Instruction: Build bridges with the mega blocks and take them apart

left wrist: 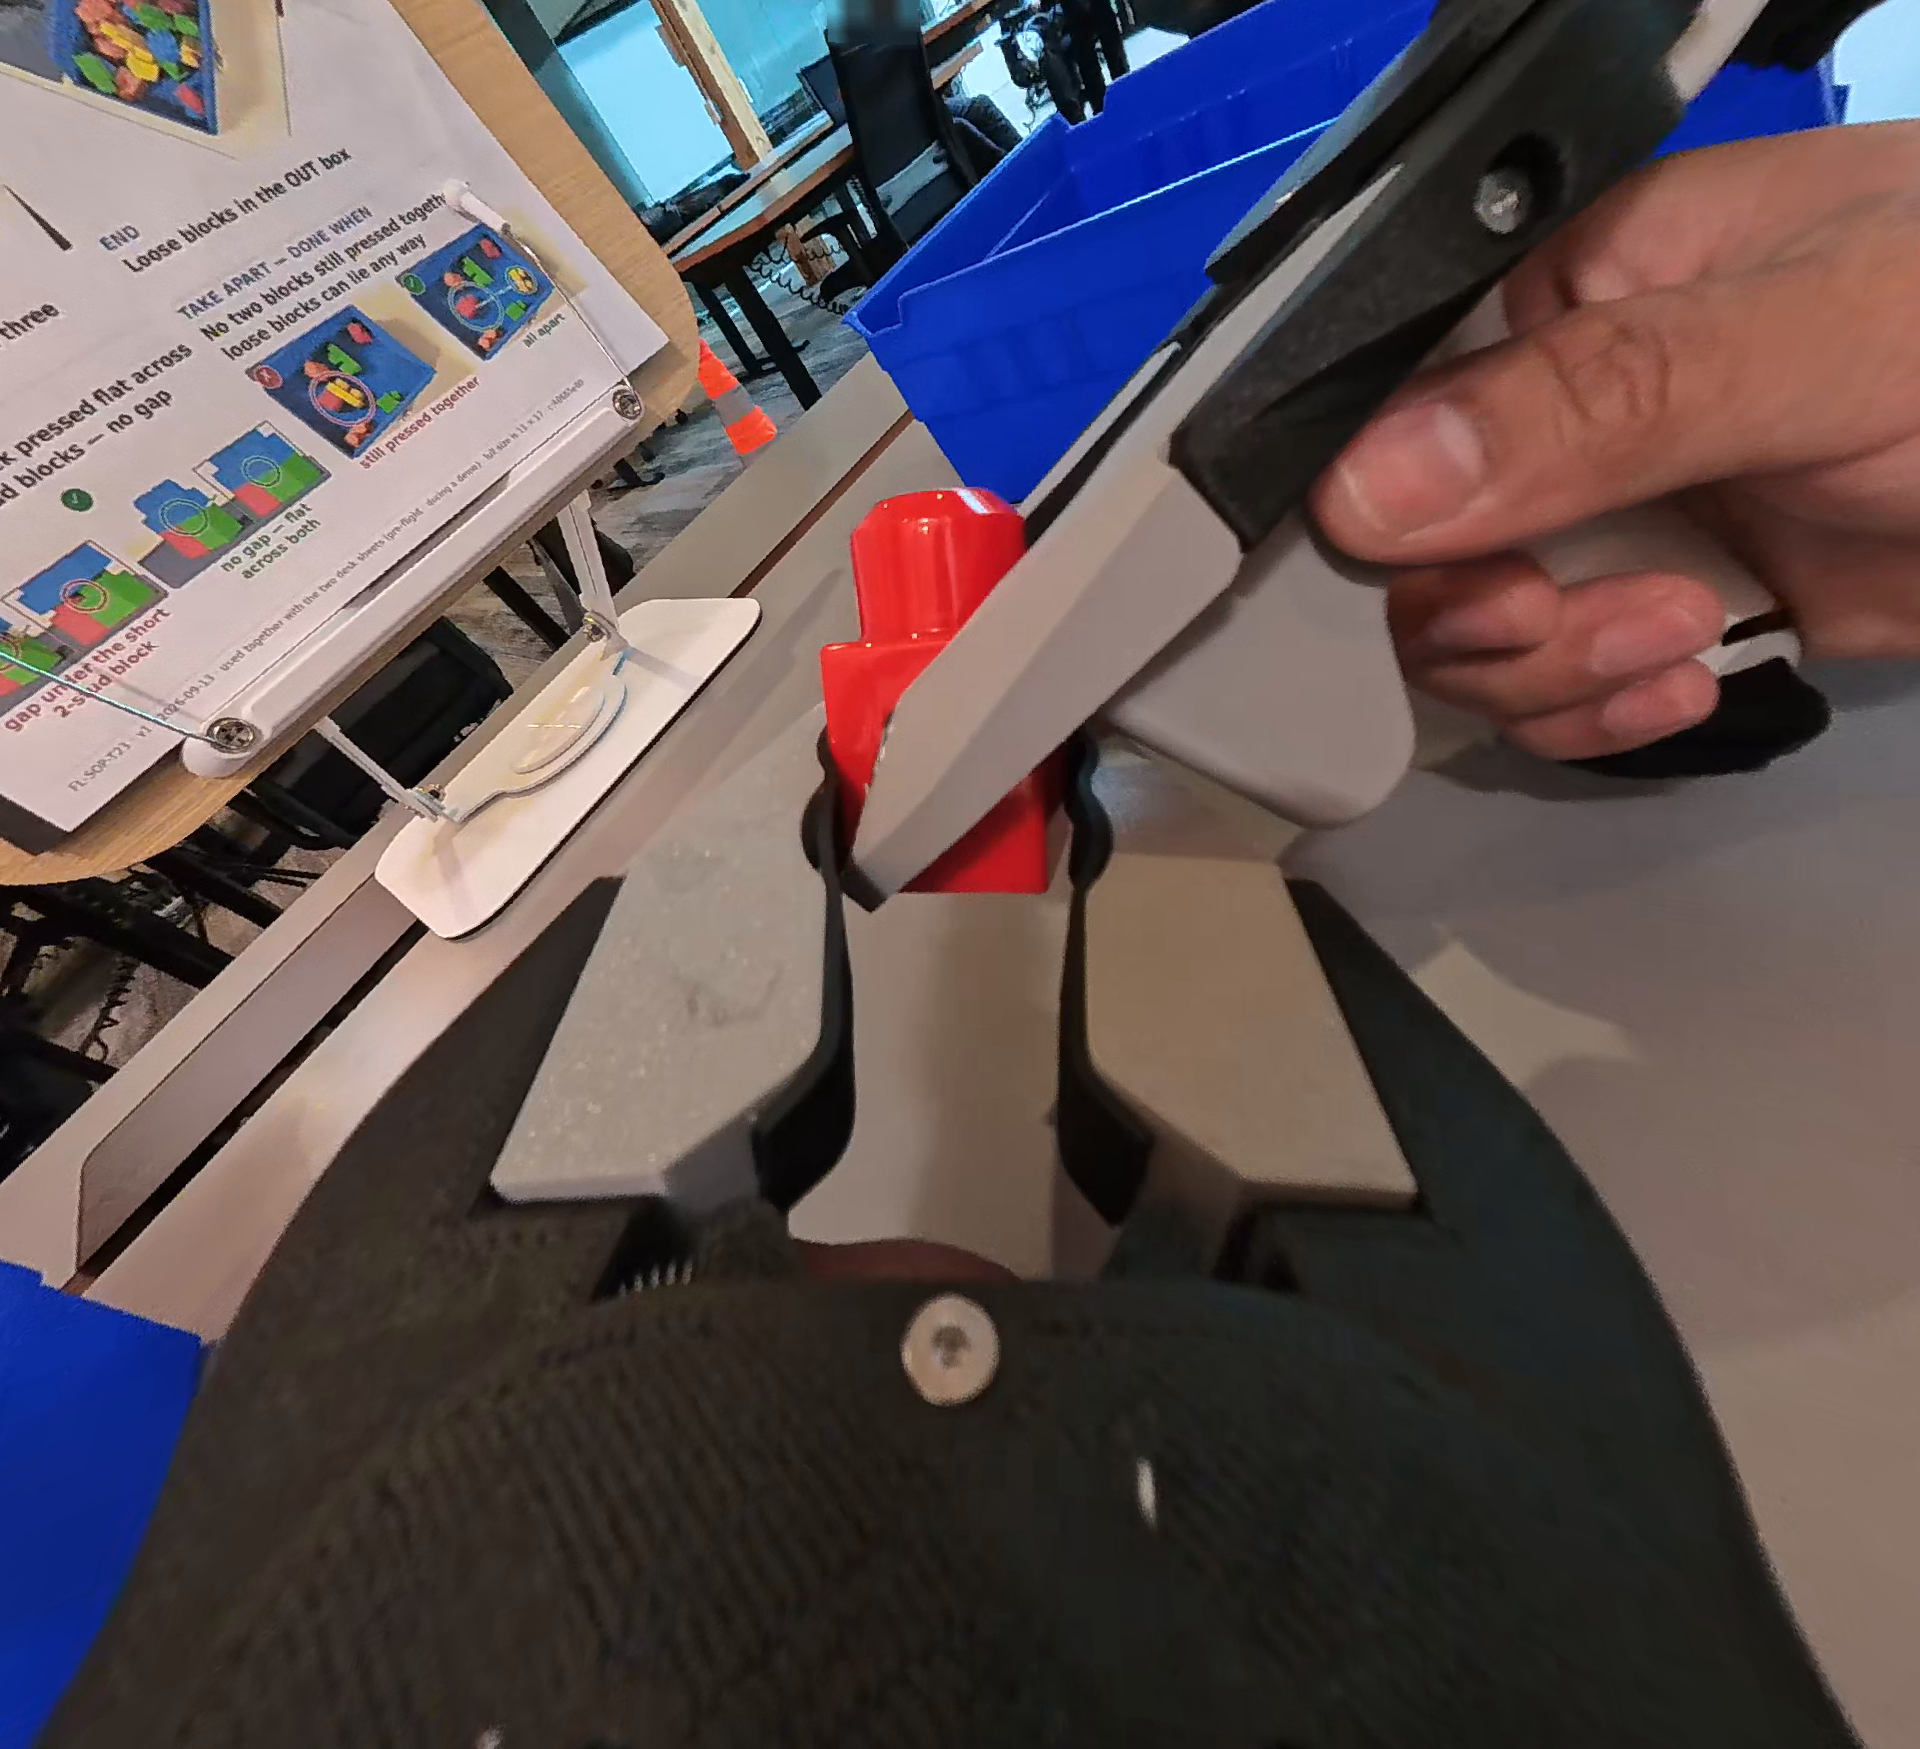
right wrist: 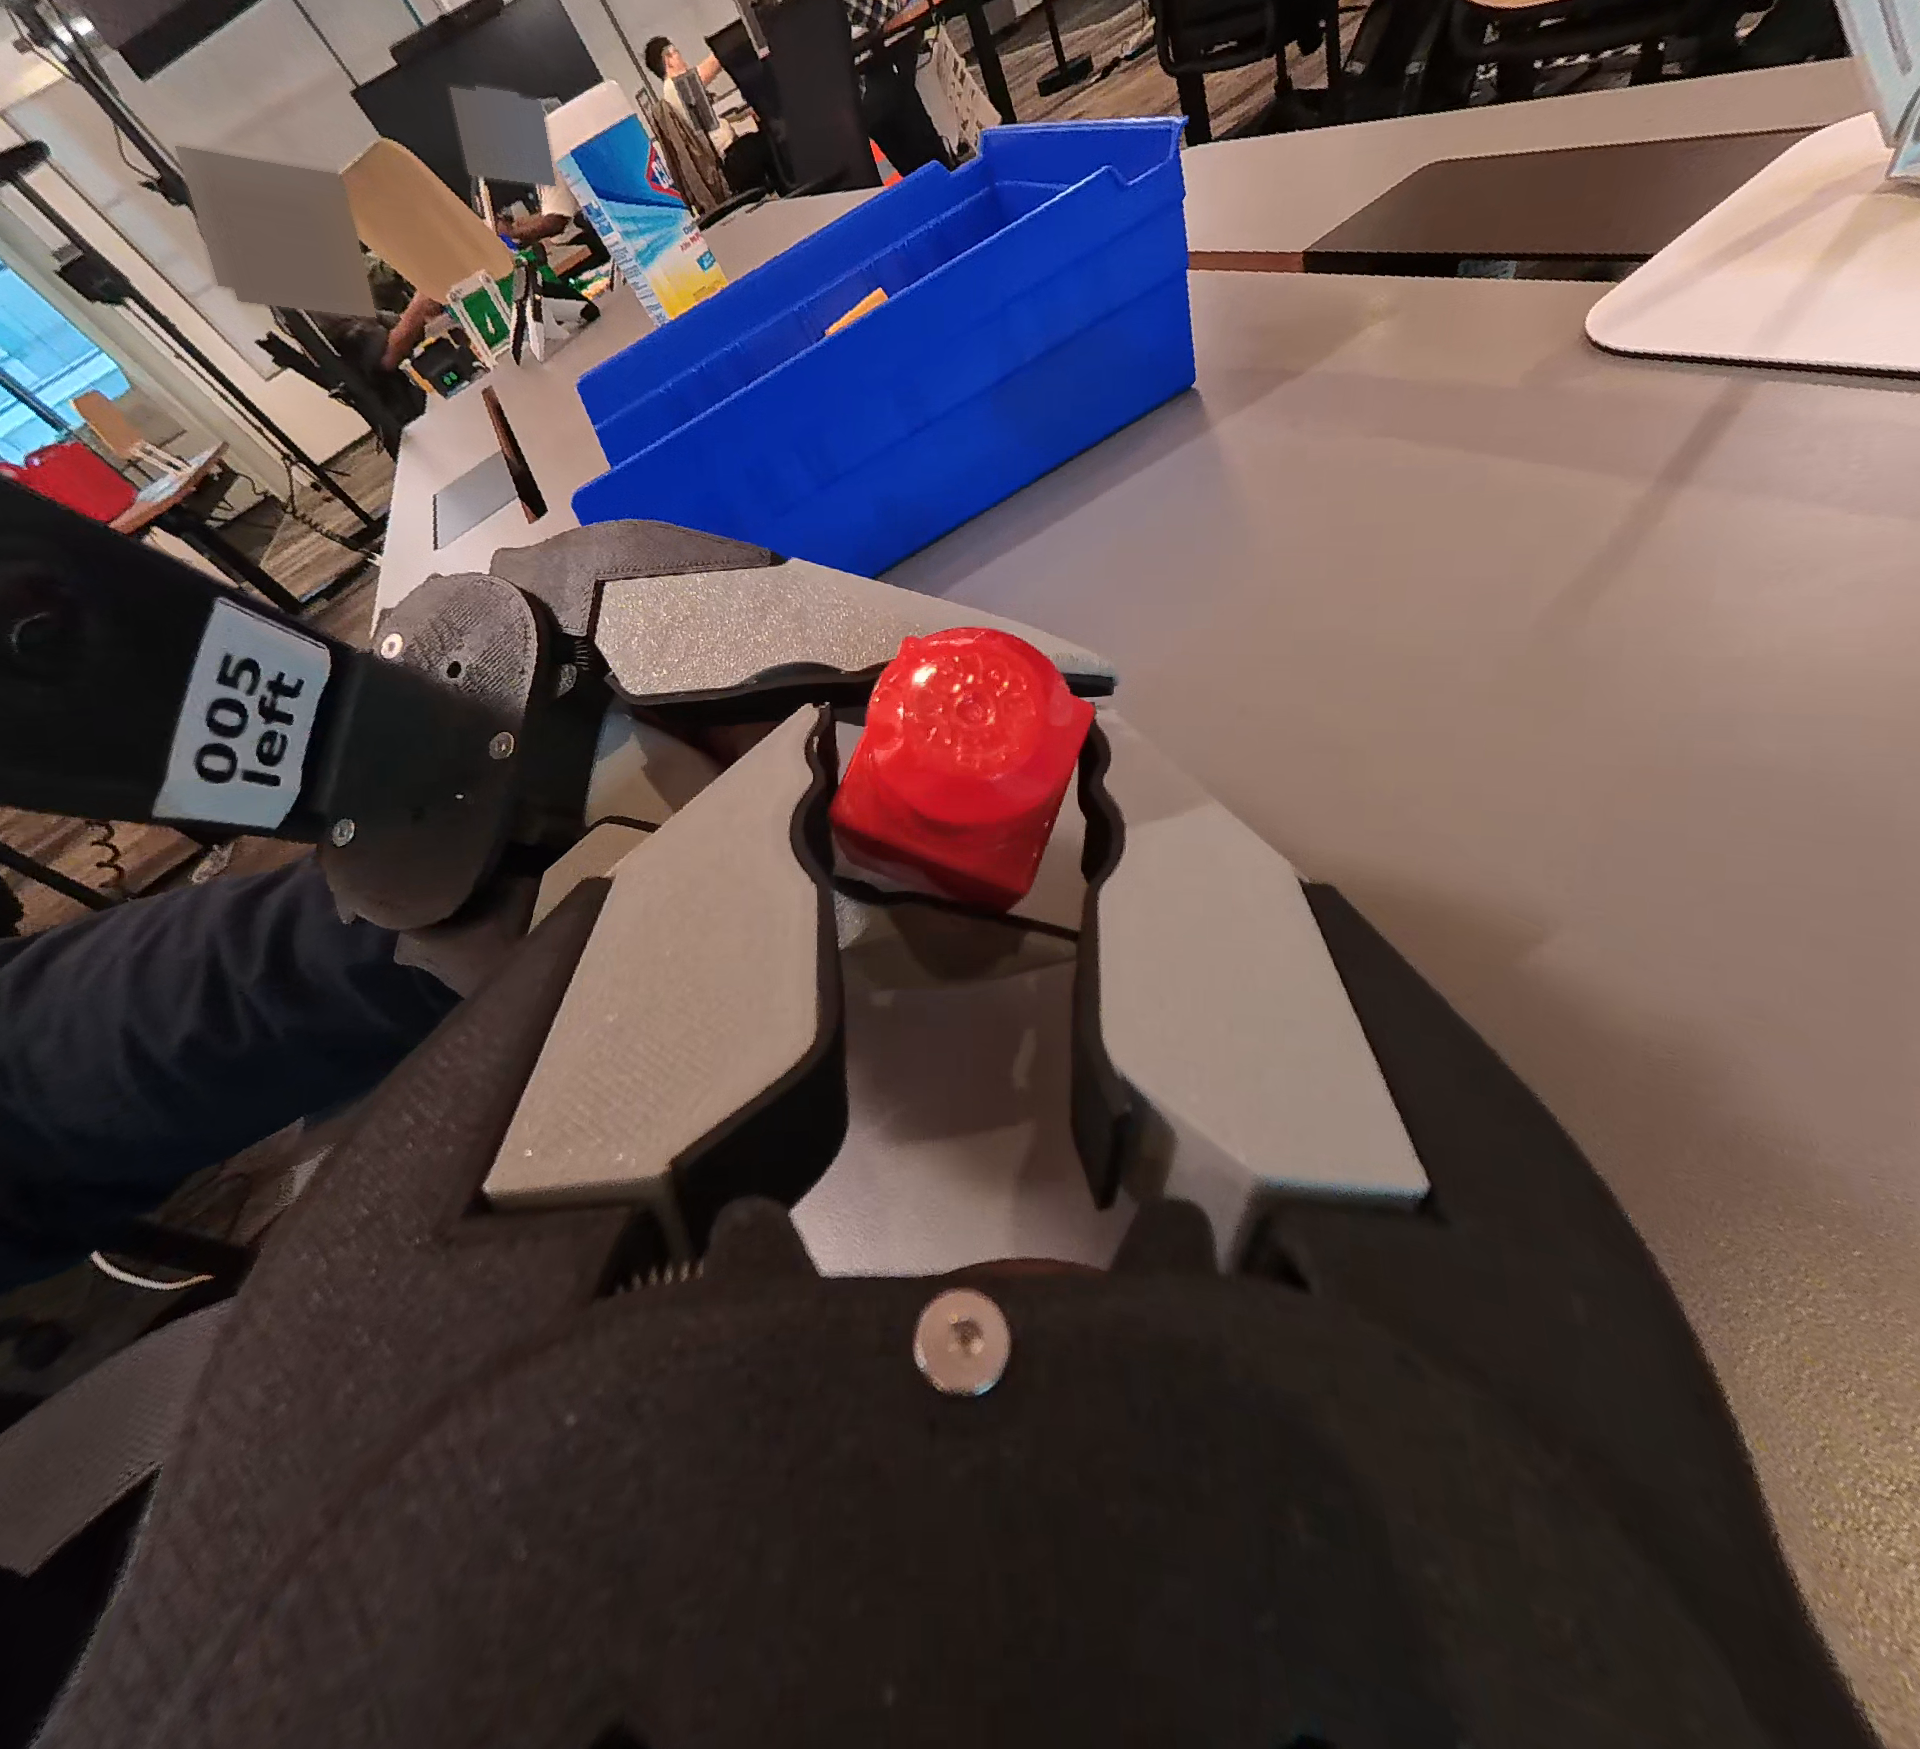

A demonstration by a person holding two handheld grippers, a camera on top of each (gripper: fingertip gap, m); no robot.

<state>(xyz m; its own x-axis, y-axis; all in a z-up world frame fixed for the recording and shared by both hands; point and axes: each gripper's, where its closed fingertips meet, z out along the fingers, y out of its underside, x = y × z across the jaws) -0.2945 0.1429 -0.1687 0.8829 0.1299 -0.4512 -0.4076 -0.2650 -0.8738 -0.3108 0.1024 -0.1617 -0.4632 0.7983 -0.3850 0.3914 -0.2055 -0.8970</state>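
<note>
Between both pairs of fingers I have one red block point(left wrist: 920, 619), held above the grey bench point(right wrist: 1507, 660). My left gripper point(left wrist: 948, 816) is clamped on its lower body, black pads pressed against both sides. My right gripper point(right wrist: 961, 800) comes in from the other side, and its grey finger point(left wrist: 1039, 660) lies across the block in the left wrist view, hiding much of the block's lower half; I only see the round stud on top and a stepped shoulder clearly. From the right wrist view I look down onto the stud, with the right fingers narrowed around the block and touching its sides; whether a second block sits beneath it I cannot tell.

A hand point(left wrist: 1683, 442) wraps the right gripper's handle, fingers curled around the trigger, the tool angled steeply down toward the block. Behind, a blue bin point(right wrist: 914, 369) stands near the bench's far edge, holding something orange I can barely make out. An instruction sheet on a white stand point(left wrist: 312, 245) sits at the bench's left edge, cut off by the frame.
</note>
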